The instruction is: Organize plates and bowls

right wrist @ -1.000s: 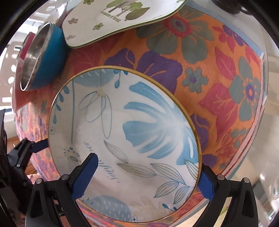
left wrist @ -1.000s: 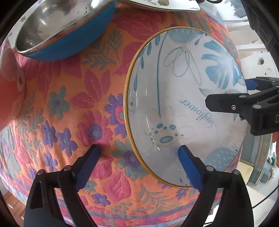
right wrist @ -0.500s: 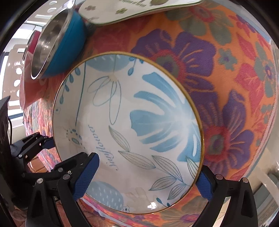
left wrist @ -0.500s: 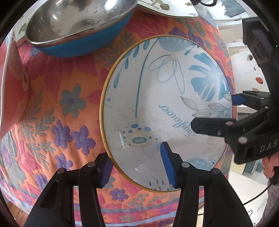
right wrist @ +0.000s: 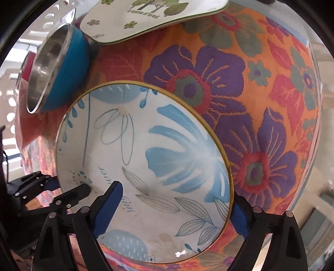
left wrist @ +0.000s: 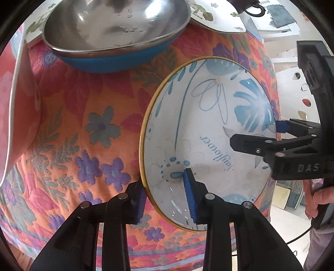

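Centrally, the floral bowl (left wrist: 208,133), white with blue leaf and flower print and a thin gold rim, sits on the flowered tablecloth (left wrist: 83,129). Nothing lies inside it; only its painted pattern and a word in script show on the inner wall.

Left gripper (left wrist: 165,198): jaws have just been closing, now straddling the floral bowl's near rim, one blue pad inside the bowl, the other outside against the wall. Whether the pads actually press the rim cannot be told for certain.

Right gripper (right wrist: 173,206): jaws spread wide and just easing inward, one pad inside the floral bowl, the other beyond its outer rim on the opposite side from the left gripper. Pads do not look pressed on the wall.

Beyond the floral bowl, further across the cloth: a steel-lined blue bowl (left wrist: 117,35), empty apart from small droplets or marks on the metal. Behind that, a white plate (right wrist: 152,16) with green tree print, its edge overlapping the blue bowl's side. Off to the far side from the floral bowl, a pink dish (left wrist: 18,108), only partly in view.
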{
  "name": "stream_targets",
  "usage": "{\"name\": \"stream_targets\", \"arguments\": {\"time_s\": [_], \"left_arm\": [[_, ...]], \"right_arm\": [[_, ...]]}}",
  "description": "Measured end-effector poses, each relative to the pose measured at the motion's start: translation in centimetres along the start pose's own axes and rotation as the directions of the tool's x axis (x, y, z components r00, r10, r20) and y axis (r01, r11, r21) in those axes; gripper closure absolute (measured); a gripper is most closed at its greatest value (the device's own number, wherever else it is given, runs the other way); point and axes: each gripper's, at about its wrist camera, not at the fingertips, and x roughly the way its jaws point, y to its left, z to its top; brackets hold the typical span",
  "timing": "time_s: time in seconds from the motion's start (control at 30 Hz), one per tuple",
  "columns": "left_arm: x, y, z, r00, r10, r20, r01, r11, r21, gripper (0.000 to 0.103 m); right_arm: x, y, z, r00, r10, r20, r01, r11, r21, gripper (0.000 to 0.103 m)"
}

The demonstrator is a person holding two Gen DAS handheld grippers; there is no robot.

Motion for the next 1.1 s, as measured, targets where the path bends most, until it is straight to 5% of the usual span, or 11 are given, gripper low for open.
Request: {"name": "stream_targets", "arguments": {"time_s": [0.37,1.1], "left_arm": [[-2.5,4.4,-3.5,0.999,0.041,-0.034,-0.040,0.999,0.024,0.069],[-10.2,21.4,-11.5,0.992,0.110,-0.056,-0.103,0.988,0.119,0.064]], "right_arm": [[2.5,4.0,-3.2,0.997,0.080,-0.018,-0.079,0.997,0.013,0.011],[6.7,16.1,-7.8,0.977,0.195,-0.088,-0.193,0.981,0.031,0.011]]}}
